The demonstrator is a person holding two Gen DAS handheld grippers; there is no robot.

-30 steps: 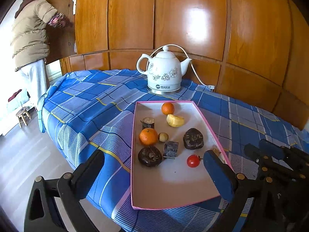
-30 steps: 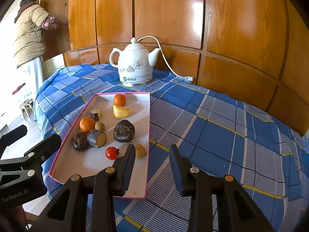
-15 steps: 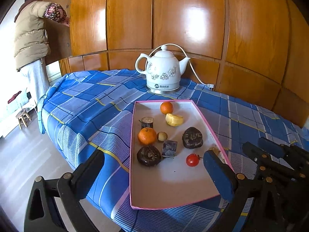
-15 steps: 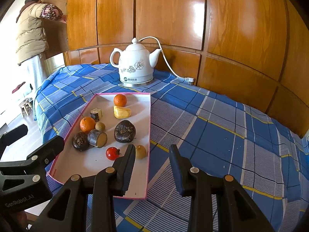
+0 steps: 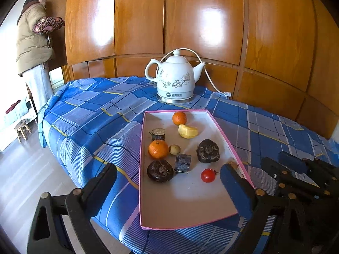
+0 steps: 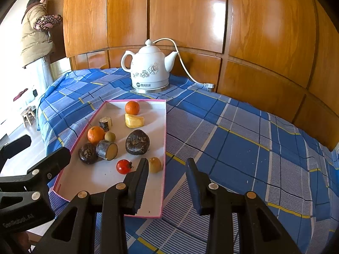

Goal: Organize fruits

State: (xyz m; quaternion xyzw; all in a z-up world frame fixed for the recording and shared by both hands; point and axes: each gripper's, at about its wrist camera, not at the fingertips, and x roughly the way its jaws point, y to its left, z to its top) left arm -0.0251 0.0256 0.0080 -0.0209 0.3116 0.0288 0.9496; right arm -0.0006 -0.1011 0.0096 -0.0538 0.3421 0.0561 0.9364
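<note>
A white tray with a pink rim [image 5: 190, 201] lies on the blue checked cloth. It holds two oranges [image 5: 157, 149] [image 5: 179, 118], a yellow fruit piece [image 5: 188, 131], a cherry tomato [image 5: 208, 175], two dark round fruits [image 5: 160, 170] [image 5: 207, 150], a small pale fruit [image 5: 174, 149] and two cut chunks [image 5: 182, 163]. My left gripper [image 5: 167, 169] hovers before the tray's near end, its wide jaws closing on nothing. My right gripper [image 6: 167, 160] hangs over the tray's right rim [image 6: 164, 148], jaws narrowly apart and empty, beside a small yellowish fruit [image 6: 154, 164].
A white flowered kettle [image 5: 174, 80] with a cord stands behind the tray, against the wood-panelled wall. The table's left edge drops to the floor, where a small stool [image 5: 22, 128] stands. A person in a padded coat [image 5: 34, 42] stands at the far left.
The left gripper's fingers have drawn slightly closer together. The person at the back has pulled an arm in toward the cupboard. Both grippers stay where they were.
</note>
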